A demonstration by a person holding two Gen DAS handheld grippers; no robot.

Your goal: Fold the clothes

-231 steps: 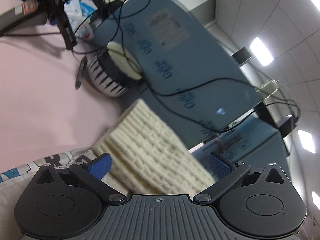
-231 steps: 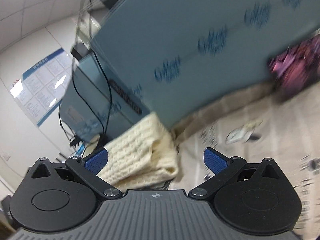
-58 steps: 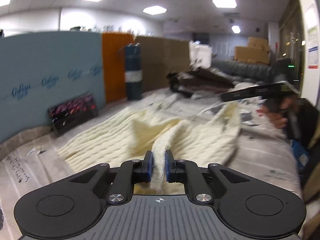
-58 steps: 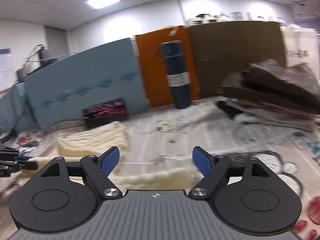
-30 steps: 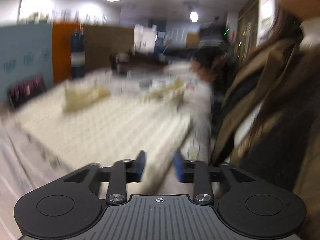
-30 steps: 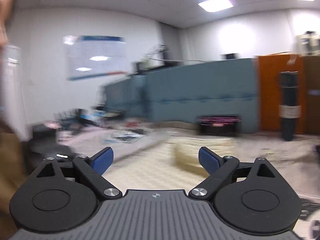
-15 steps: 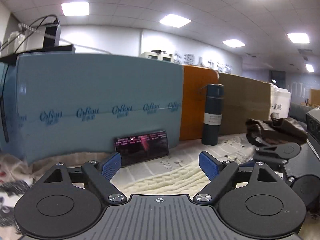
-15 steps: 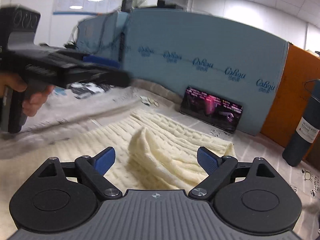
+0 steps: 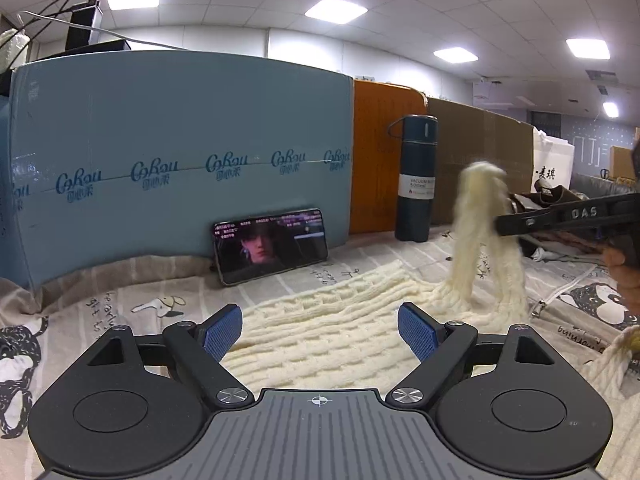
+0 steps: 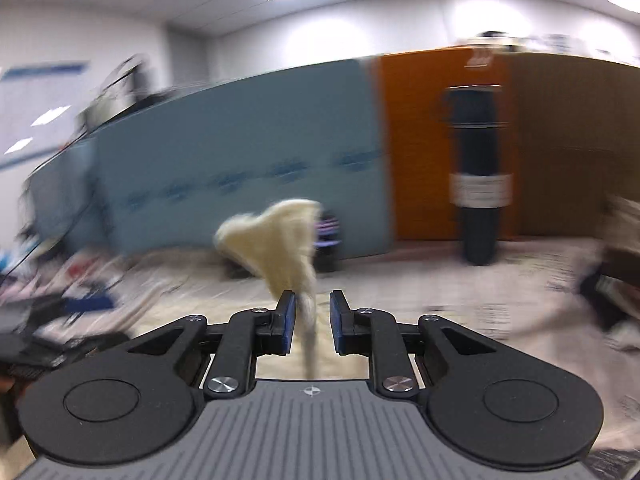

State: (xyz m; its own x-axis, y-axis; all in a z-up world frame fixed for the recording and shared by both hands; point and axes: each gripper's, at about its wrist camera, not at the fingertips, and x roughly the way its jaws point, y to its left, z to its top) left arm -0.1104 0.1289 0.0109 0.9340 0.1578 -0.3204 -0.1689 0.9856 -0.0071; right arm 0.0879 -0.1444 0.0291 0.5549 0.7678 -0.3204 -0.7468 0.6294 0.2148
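A cream cable-knit sweater (image 9: 360, 304) lies spread on the printed bed sheet (image 9: 120, 300). My left gripper (image 9: 320, 332) hovers low over its near edge, open, with nothing between the blue pads. At the right, my right gripper (image 9: 500, 226) has a bunch of the sweater pinched and lifted, so the knit hangs down in two strands. In the blurred right wrist view the jaws of the right gripper (image 10: 312, 316) are closing tight on that fold of sweater (image 10: 276, 240), which sticks up past the pads.
A phone (image 9: 272, 244) with a lit screen leans on the blue foam board (image 9: 180, 160). A dark flask (image 9: 416, 180) stands by the orange panel (image 9: 380, 152). Dark clothes (image 9: 560, 196) are heaped at the far right. A person's hand (image 9: 624, 272) holds the right gripper.
The right gripper's jaws have gone from wide open to closed on a fold of the sweater and raised it off the sheet. The left gripper stays open, little moved.
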